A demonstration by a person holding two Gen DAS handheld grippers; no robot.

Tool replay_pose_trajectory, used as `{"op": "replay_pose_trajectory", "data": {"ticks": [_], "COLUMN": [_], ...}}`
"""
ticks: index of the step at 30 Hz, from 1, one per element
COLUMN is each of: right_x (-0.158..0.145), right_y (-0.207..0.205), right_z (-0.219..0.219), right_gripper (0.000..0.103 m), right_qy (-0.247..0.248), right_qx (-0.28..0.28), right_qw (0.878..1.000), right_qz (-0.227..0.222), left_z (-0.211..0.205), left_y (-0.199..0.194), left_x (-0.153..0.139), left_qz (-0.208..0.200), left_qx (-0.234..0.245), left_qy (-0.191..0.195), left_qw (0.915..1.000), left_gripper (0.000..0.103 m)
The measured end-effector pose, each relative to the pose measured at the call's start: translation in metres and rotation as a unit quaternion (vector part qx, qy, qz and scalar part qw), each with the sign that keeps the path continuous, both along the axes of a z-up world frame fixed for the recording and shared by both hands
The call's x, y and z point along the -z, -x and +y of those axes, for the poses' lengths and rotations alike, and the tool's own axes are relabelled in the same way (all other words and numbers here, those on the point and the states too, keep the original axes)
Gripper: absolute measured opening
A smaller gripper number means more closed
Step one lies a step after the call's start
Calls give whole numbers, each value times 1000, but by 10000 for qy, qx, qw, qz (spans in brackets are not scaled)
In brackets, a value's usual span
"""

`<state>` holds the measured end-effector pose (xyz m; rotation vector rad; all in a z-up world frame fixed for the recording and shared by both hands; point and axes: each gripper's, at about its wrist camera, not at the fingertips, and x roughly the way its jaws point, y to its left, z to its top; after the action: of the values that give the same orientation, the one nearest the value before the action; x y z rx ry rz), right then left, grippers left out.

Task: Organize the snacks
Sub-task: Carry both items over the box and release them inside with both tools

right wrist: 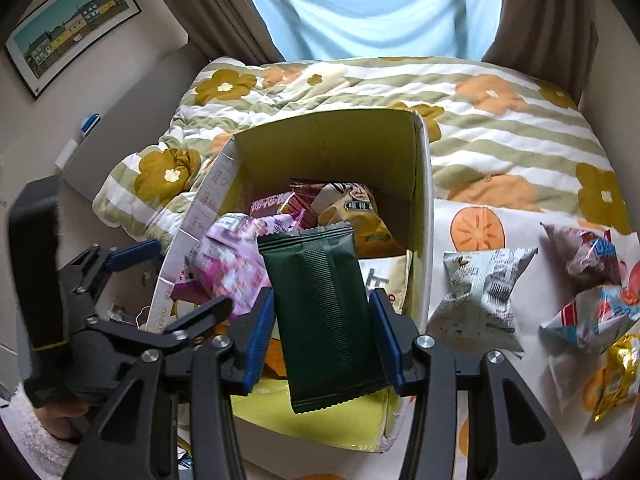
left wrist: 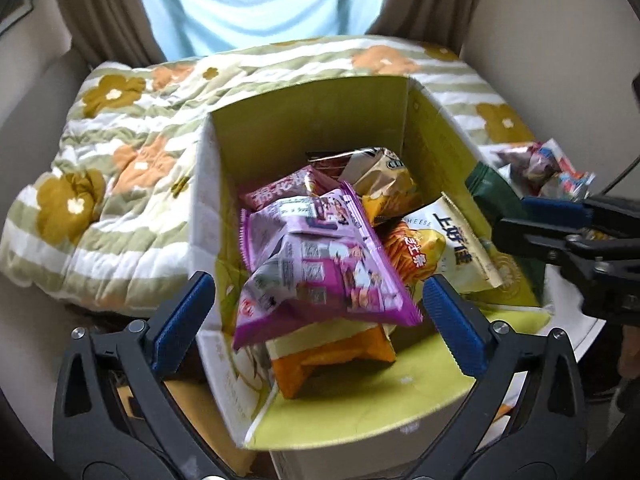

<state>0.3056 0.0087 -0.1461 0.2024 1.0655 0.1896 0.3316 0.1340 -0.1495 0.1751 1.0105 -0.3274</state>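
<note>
An open cardboard box (left wrist: pixel 312 120) with a yellow-green inside holds several snack bags. A purple snack packet (left wrist: pixel 320 264) lies tilted on top of the pile. My left gripper (left wrist: pixel 318 316) stands wide open around it, and neither pad touches it. My right gripper (right wrist: pixel 322 332) is shut on a dark green ribbed packet (right wrist: pixel 324 312), held upright over the near right part of the box (right wrist: pixel 328 140). The left wrist view shows that right gripper (left wrist: pixel 560 232) at the box's right wall with the green packet (left wrist: pixel 496 196). The right wrist view shows the left gripper (right wrist: pixel 176 280) at the box's left side.
The box sits on a bed with a floral striped quilt (right wrist: pixel 500 120). Right of the box, loose snack bags lie on a white cloth with orange fruit print: a grey one (right wrist: pixel 480 292), a pink-grey one (right wrist: pixel 592 256), a blue-white one (right wrist: pixel 592 320). A framed picture (right wrist: pixel 72 20) hangs on the left wall.
</note>
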Motion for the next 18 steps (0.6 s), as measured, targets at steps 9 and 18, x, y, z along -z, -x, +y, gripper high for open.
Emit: {"op": "replay_pose_trajectory", "data": {"ticks": [9,18], "right_x": [1,21], "right_y": [8,2], "right_z": [12,17], "right_gripper": [44,103], "right_qy": [147,-76], "right_qx": [-21,-63], "right_qw": [9998,9999], "right_qz": [-137,-21], "left_z": [30,45], "left_y": [13,11], "left_x": [-21,-10], "left_qz": [-190,-38], "left_qx": [-597,-813], "left_qy": [-122,-96], "left_qw": [9980,9966], "left_gripper": [103,103]}}
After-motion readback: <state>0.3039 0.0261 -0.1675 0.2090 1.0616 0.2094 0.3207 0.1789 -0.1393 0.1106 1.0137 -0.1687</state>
